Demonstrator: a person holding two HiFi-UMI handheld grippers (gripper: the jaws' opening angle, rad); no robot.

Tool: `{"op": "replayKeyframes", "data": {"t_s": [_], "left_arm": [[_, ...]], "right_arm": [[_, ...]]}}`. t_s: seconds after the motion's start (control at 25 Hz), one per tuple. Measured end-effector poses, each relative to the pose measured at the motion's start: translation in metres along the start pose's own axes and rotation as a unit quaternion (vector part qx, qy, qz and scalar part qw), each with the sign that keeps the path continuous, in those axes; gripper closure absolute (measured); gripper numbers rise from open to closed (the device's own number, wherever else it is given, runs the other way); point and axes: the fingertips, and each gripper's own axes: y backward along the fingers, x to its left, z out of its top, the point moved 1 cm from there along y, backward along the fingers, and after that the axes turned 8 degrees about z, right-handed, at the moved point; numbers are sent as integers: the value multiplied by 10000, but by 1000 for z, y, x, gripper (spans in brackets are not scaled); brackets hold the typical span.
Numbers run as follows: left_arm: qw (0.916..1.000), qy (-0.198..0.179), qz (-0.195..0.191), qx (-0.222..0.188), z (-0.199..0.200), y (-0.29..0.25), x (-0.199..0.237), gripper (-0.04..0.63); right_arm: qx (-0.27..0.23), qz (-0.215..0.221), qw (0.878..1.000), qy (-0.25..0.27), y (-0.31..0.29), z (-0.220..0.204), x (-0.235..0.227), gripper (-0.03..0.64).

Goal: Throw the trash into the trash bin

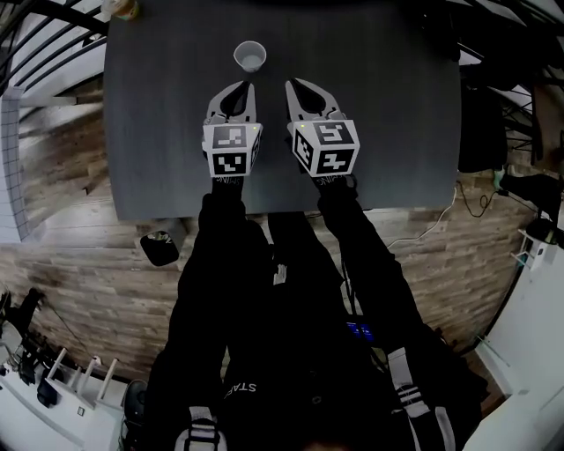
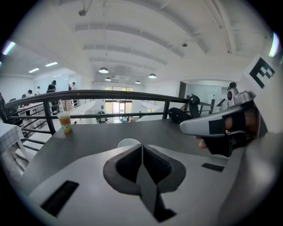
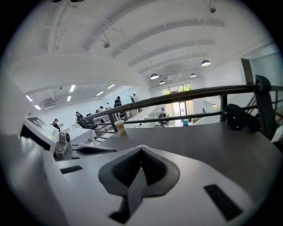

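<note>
I hold both grippers low over the dark table (image 1: pixel 405 106), the left gripper (image 1: pixel 244 86) and the right gripper (image 1: pixel 292 85) side by side, each with its jaws pressed together on nothing. The white paper cup (image 1: pixel 250 56) stands upright just beyond the left gripper's tips, untouched. A yellow drink cup (image 1: pixel 123 8) sits at the far left corner.
</note>
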Motion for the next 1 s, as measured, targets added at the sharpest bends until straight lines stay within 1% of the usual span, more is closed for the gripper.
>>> {"op": "replayKeyframes", "data": {"t_s": [0.16,0.2,0.28,0.52,0.64,0.8,0.88,1.0], "left_arm": [[9993,-341,-43,143,-11,-23,2,587],[9988,-434,-76,196,-14,-28,2,574],[9976,-605,-150,290,-19,-38,2,525],[9915,-1220,-254,367,-23,-68,4,499],[9857,-1564,-409,481,-24,-81,-2,488],[9754,-1962,-675,740,-31,-93,-11,483],[9703,-2155,-676,866,-36,-96,-11,483],[9651,-2355,-623,955,-37,-100,-11,483]], "right_arm": [[88,-39,9999,-36,-12,-12,-17,601],[108,-49,9999,-51,-13,-16,-19,601],[146,-66,9998,-83,-14,-22,-23,601],[238,-100,9994,-212,-20,-40,-35,601],[290,-92,9992,-270,-20,-48,-40,601],[347,-102,9988,-338,-21,-58,-45,601],[363,-107,9986,-370,-21,-62,-46,601],[376,-103,9984,-404,-19,-65,-49,601]]}}
